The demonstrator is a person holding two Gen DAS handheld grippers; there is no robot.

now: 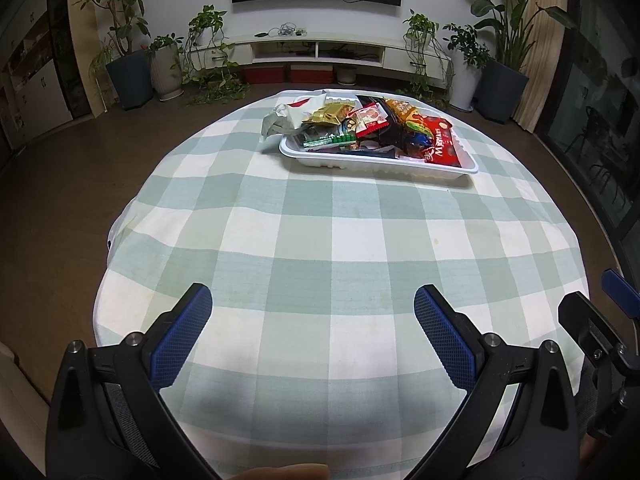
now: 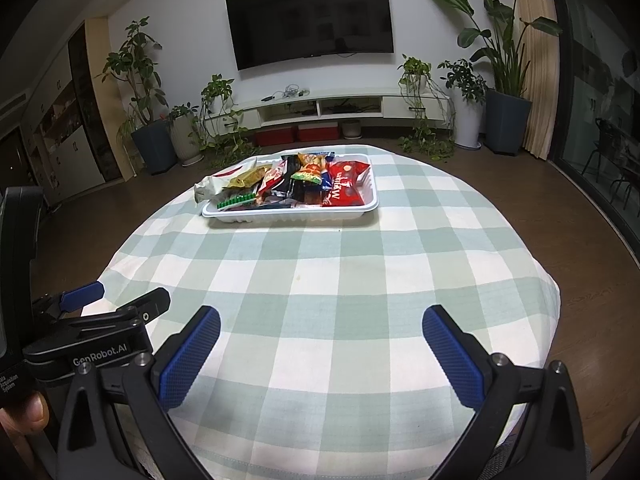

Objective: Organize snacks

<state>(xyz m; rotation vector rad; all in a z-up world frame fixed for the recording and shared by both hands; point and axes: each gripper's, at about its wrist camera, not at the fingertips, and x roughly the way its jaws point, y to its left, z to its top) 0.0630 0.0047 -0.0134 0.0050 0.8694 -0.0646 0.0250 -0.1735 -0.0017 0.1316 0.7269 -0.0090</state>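
A white tray (image 1: 360, 166) (image 2: 288, 216) sits at the far side of the checked tablecloth, piled with several snack packets. A red bag (image 1: 442, 142) (image 2: 344, 188) lies at its right end, and a white crumpled packet (image 1: 292, 114) (image 2: 216, 184) hangs over its left edge. My left gripper (image 1: 313, 312) hovers open over the near part of the cloth, far from the tray, with nothing between its blue pads. My right gripper (image 2: 320, 334) is also open and empty, over the near cloth. The left gripper's body (image 2: 100, 328) shows at the left of the right wrist view.
The round table (image 1: 320, 240) (image 2: 340, 280) wears a green-and-white checked cloth. Beyond it stand potted plants (image 1: 124, 40) (image 2: 500, 60), a low white TV cabinet (image 1: 320, 48) (image 2: 340, 106), red boxes (image 2: 298, 134) and a wall TV (image 2: 310, 20). Dark wooden floor surrounds the table.
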